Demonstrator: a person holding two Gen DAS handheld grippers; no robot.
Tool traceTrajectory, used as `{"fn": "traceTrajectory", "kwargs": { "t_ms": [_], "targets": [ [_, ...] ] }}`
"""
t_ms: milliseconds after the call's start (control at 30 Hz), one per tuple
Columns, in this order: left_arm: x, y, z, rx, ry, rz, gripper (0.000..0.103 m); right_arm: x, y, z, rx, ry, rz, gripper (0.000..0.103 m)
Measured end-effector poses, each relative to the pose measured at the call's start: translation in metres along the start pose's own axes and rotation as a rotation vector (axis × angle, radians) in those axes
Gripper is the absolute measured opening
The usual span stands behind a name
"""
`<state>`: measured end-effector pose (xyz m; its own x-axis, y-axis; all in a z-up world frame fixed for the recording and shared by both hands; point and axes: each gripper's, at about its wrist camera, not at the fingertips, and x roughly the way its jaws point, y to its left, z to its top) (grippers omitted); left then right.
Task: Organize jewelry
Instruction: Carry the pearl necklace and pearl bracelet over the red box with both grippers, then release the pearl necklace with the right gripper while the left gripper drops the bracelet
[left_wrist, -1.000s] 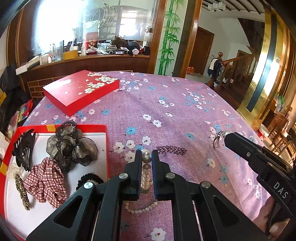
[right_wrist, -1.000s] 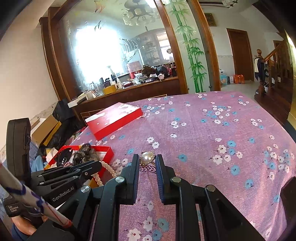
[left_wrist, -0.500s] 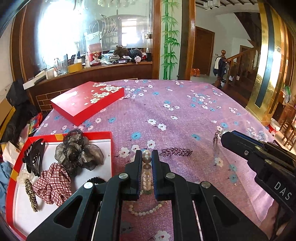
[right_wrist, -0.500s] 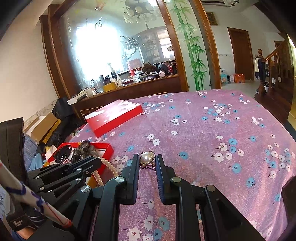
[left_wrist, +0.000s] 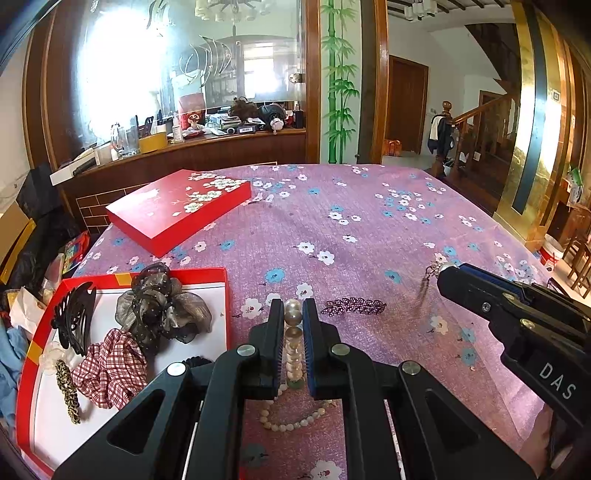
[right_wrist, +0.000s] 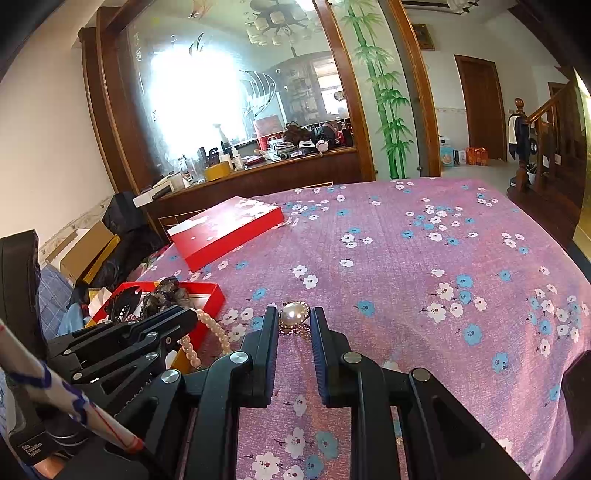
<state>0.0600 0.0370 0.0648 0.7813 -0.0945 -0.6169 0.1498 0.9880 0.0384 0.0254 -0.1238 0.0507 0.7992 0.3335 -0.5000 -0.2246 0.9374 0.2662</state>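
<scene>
My left gripper (left_wrist: 293, 314) is shut on a pearl necklace (left_wrist: 293, 343) and holds it above the purple cloth; its loose end hangs below (left_wrist: 291, 421). My right gripper (right_wrist: 294, 321) is shut on a pearl brooch (right_wrist: 294, 314) with a gold rim, raised above the table. The open red tray (left_wrist: 225, 302) with white lining lies at the left and holds a dark organza scrunchie (left_wrist: 159, 314), a plaid scrunchie (left_wrist: 110, 369) and a black claw clip (left_wrist: 72, 317). A purple leaf hair clip (left_wrist: 354, 306) lies on the cloth just right of my left gripper.
The red lid (left_wrist: 181, 210) with white blossoms lies at the back left of the table. The purple flowered cloth (left_wrist: 369, 229) covers the table. A wooden counter with clutter (left_wrist: 207, 136) stands behind. Boxes and bags (right_wrist: 85, 254) sit off the table's left edge.
Both grippers have risen a little with their loads, so the table looks further below. The necklace hangs more freely under the left gripper. The jaws have kept their grip.
</scene>
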Motion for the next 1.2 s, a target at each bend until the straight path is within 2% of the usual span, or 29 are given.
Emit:
{"fn": "traceTrajectory", "kwargs": {
  "t_ms": [300, 467, 633, 833, 1033, 1200],
  "targets": [
    [-0.011, 0.003, 0.005, -0.017, -0.029, -0.016, 0.009, 0.002, -0.004, 0.0, 0.004, -0.002, -0.014, 0.019],
    [-0.036, 0.009, 0.01, -0.047, -0.054, -0.028, 0.009, -0.005, 0.0, 0.003, 0.018, 0.001, -0.015, 0.019],
    [-0.073, 0.029, 0.005, -0.076, -0.082, -0.03, 0.009, -0.02, 0.025, 0.001, -0.012, 0.003, 0.027, 0.019],
    [-0.103, 0.083, -0.017, -0.139, -0.078, 0.029, 0.009, -0.032, 0.08, -0.005, -0.109, 0.016, 0.123, 0.019],
    [-0.11, 0.157, -0.047, -0.24, -0.045, 0.142, 0.009, -0.016, 0.14, -0.026, -0.22, 0.097, 0.229, 0.019],
    [-0.103, 0.21, -0.069, -0.341, -0.006, 0.193, 0.009, 0.013, 0.177, -0.048, -0.265, 0.197, 0.292, 0.019]
  ]
}}
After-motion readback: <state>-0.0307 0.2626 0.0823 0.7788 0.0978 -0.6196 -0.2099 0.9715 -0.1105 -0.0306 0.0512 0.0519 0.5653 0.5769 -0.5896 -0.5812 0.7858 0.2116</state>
